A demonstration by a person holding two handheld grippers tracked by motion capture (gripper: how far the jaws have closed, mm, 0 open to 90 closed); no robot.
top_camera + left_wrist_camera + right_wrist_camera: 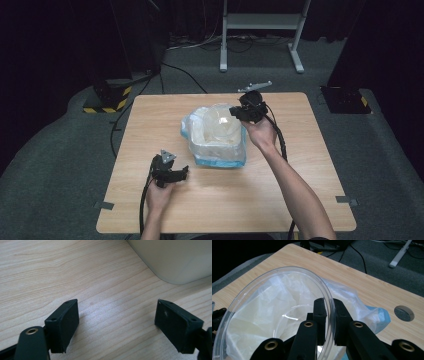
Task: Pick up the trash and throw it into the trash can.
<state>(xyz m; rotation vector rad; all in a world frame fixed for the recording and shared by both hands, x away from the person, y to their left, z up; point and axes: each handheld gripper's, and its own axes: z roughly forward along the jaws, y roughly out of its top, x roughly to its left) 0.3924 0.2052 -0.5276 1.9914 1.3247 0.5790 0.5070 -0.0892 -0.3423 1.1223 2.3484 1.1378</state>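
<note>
Clear bowl [277, 315] is sitting tilted over bag-lined bin [216, 142] at table [150, 115] centre; right tool [329, 315] is pinching its rim, jaws closed. Left tool [117, 320] is hovering wide open, empty, near front-left, bare wood around.

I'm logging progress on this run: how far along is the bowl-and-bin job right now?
Done: the right gripper has clamped the rim of the clear plastic bowl. In hand: the bowl hangs tilted over the white bin lined with a plastic bag. Whether it is going in or coming out cannot be told. Left: releasing the bowl. The left gripper waits open over the bare table beside the bin.
</note>
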